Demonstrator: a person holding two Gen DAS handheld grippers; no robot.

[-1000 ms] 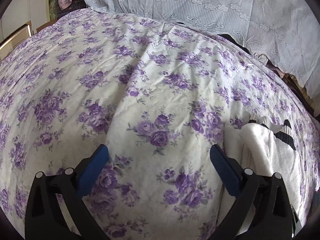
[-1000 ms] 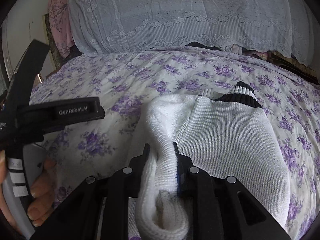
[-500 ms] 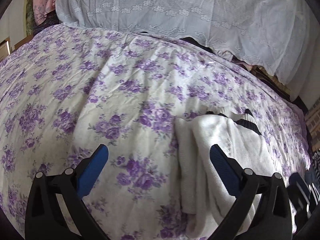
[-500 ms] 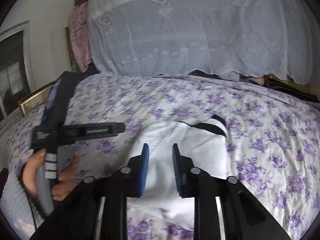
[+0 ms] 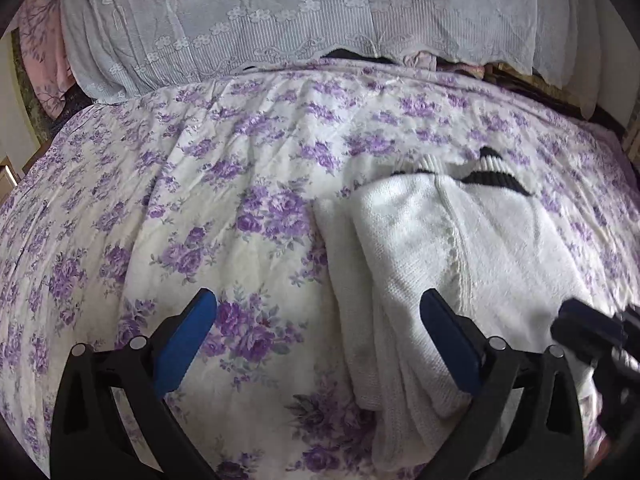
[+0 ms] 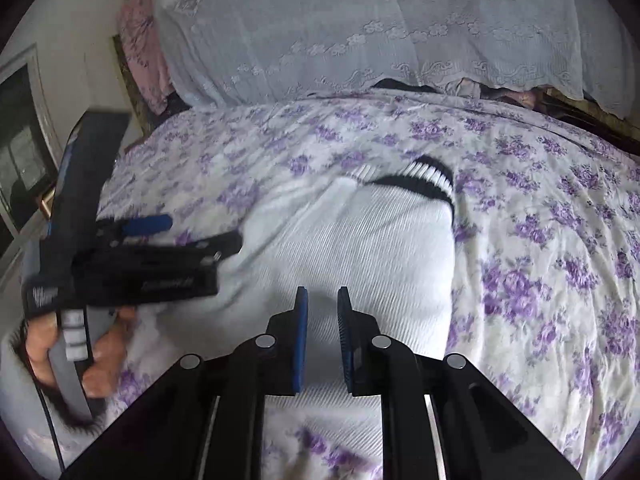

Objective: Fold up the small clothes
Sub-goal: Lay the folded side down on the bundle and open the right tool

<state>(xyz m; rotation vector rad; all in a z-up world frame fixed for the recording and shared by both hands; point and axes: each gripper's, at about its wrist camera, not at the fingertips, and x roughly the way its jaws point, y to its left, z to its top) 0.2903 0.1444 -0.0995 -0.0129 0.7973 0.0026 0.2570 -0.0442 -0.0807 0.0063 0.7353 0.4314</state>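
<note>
Two grippers, no grip: our left gripper (image 5: 316, 316) has jaws wide apart, our right gripper (image 6: 323, 304) is closing on nothing above the sweater (image 6: 360, 240) on the bed (image 6: 540, 208). Dragging it could undo the fold.

Both wrist views look steeply down, close, sharing the white sweater (image 5: 460, 248).

The left tool (image 5: 318, 316) points downward with its blue pads wide apart and nothing between them; a bare hand (image 6: 72, 344) grips its grey handle from below; the right tool (image 6: 322, 312) also tilts downward, its jaws closing with a narrow gap left and nothing pinched between the pads.
</note>
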